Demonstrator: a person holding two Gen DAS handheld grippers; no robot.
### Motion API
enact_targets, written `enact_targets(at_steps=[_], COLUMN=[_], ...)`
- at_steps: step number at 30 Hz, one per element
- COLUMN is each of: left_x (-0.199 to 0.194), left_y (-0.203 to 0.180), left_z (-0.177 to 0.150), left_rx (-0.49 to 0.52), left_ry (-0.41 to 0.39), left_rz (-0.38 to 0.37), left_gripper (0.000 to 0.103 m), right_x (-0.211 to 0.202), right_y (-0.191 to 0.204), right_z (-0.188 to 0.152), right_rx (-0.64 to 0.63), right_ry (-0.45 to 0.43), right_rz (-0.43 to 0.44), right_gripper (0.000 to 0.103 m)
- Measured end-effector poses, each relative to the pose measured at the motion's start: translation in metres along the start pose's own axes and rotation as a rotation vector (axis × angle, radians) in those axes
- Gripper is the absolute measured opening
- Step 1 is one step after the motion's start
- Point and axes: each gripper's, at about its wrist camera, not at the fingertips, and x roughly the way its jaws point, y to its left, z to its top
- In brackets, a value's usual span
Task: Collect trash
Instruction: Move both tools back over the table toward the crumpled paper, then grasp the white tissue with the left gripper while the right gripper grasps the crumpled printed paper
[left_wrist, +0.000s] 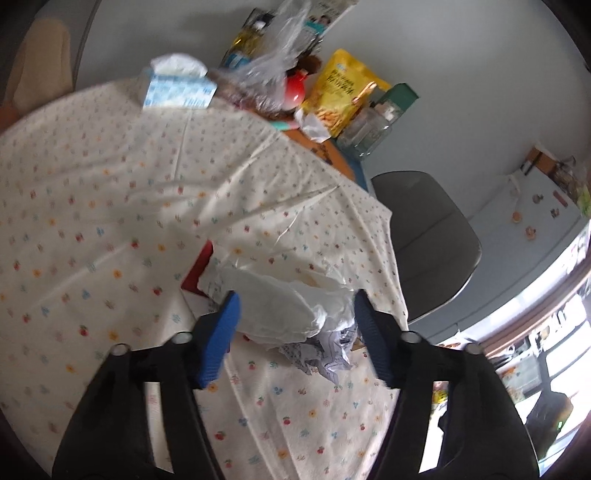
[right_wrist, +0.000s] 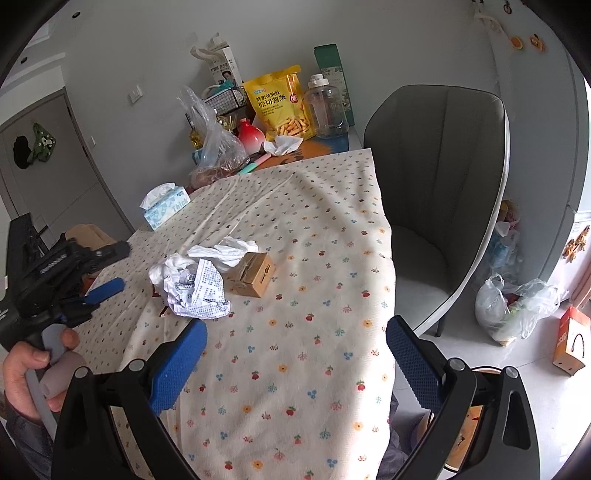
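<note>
A pile of trash lies on the flowered tablecloth (right_wrist: 314, 229): a crumpled printed paper (right_wrist: 199, 291), white tissue (right_wrist: 221, 251) and a small cardboard box (right_wrist: 255, 275). In the left wrist view the tissue (left_wrist: 280, 295) and the printed paper (left_wrist: 325, 354) show just ahead of my left gripper (left_wrist: 295, 306), with a red flat item (left_wrist: 199, 273) under them. The right wrist view shows the left gripper (right_wrist: 123, 266), held by a hand (right_wrist: 26, 369), a little short of the pile, its blue pads apart and not pressing on anything. My right gripper (right_wrist: 295, 326) is open over bare cloth near the table's front.
At the far end stand a tissue box (right_wrist: 164, 206), a clear plastic bag (right_wrist: 214, 140), a yellow snack bag (right_wrist: 279, 101) and a water jug (right_wrist: 327, 107). A grey chair (right_wrist: 436, 184) sits to the right of the table. A filled plastic bag (right_wrist: 509, 310) lies on the floor.
</note>
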Motion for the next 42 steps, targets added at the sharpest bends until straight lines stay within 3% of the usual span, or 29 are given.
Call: enact_targets(at_steps=[6, 15, 21, 31, 42], left_x=[0.021, -0.033, -0.072, -0.077, -0.07], left_y=[0.005, -0.001, 0.016, 0.067, 0.088], left_z=[-0.007, -0.001, 0.003, -0.001, -0.005], left_rx=[-0.053, -0.003, 0.017, -0.049, -0.088], left_ry=[0.054, -0.066, -0.139, -0.14, -0.138], left_rz=[-0.057, -0.067, 0.01, 0.095, 0.107], left_gripper=[0.008, 0.005, 0.006, 0.006, 0.006], right_x=[0.001, 0.0, 0.009, 0.041, 0.086], right_y=[-0.007, 0.001, 0.023, 0.081, 0.132], right_z=[-0.002, -0.003, -0.001, 0.006, 0.018], right_rx=[0.01, 0.001, -0.033, -0.151, -0.241], right_ry=[0.012, 0.01, 0.017, 0.037, 0.074], right_rz=[-0.021, -0.008, 0.031, 0.092, 0.08], right_gripper=[0.095, 0.095, 0.095, 0.094, 0.086])
